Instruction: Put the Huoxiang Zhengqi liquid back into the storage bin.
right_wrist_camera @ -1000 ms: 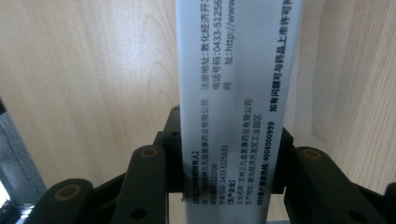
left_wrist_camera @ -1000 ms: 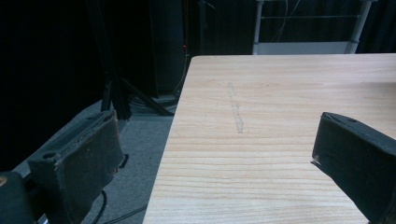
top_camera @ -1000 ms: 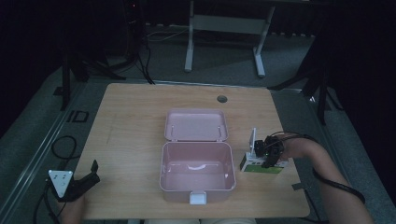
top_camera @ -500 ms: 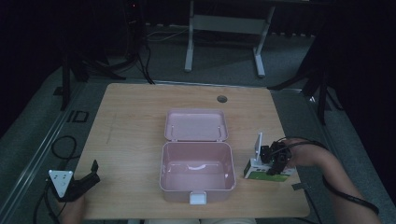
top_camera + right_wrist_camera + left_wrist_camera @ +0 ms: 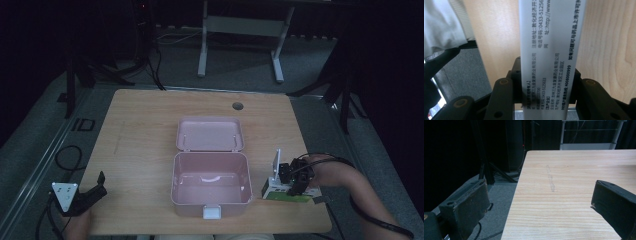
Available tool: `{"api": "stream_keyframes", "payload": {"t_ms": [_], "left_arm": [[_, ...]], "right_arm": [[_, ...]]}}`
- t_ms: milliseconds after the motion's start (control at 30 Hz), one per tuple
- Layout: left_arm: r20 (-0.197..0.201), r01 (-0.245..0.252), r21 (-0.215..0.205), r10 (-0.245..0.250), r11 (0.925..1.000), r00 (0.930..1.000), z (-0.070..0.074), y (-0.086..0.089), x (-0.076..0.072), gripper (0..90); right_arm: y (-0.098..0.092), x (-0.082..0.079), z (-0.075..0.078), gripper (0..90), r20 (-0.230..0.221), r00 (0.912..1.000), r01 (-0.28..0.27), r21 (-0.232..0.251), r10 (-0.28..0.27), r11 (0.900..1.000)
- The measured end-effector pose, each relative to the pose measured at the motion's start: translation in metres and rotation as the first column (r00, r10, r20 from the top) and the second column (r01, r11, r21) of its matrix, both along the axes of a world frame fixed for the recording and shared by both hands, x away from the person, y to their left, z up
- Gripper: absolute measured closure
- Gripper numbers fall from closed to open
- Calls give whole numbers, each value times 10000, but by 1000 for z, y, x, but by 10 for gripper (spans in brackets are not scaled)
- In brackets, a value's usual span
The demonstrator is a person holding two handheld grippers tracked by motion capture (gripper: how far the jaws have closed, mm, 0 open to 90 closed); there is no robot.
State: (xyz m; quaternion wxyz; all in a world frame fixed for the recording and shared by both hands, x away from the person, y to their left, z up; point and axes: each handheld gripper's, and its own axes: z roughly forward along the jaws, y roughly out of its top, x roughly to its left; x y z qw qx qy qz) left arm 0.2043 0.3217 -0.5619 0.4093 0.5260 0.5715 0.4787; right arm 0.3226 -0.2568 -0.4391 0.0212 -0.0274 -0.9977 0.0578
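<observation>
A pink lunch box (image 5: 181,189) stands open in the middle of the table, its lid (image 5: 210,134) laid back flat and its base empty. To its right, near the table's front edge, my right gripper (image 5: 295,179) is shut on a white and green medicine box (image 5: 280,193); a white flap sticks up from it. In the right gripper view the medicine box (image 5: 549,42), printed with black text, runs up between the jaws of my right gripper (image 5: 546,83). My left gripper (image 5: 95,191) rests at the table's front left corner, open and empty. Its fingers (image 5: 469,205) stand wide apart.
The wooden table (image 5: 140,130) has a round cable hole (image 5: 237,106) at the back. A faint pencil line (image 5: 550,178) marks the wood ahead of the left gripper. The table's left edge (image 5: 516,192) drops to a grey floor with cables. A white desk frame (image 5: 240,25) stands behind.
My right gripper has carried the medicine box a little to the right and toward the table's front edge, away from the lunch box. The left gripper has stayed put.
</observation>
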Motion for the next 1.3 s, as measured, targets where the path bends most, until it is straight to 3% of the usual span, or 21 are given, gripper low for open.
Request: {"api": "stream_keyframes", "payload": {"t_ms": [167,533,600,800,1000,1300], "left_arm": [[12,-8,-8,8,10000,10000,0,0,0,17],[12,-13,-42,13,10000,10000,0,0,0,16],[11,-17,-37,17,10000,10000,0,0,0,16],[3,-13,-43,13,10000,10000,0,0,0,16],[11,-11,-49,11,10000,10000,0,0,0,16],[3,2,-57,-2,10000,10000,0,1,0,16]], "right_arm": [[5,-6,10,628,-141,9998,-157,82,159,9998],[14,-10,55,630,139,9998,-130,162,127,9998],[17,-10,71,630,156,9998,-82,194,79,9998],[26,-11,91,630,232,9997,-85,-75,87,9999],[35,-11,115,629,351,9993,-94,51,92,9999],[53,-9,131,629,406,9992,-42,216,33,9998]]}}
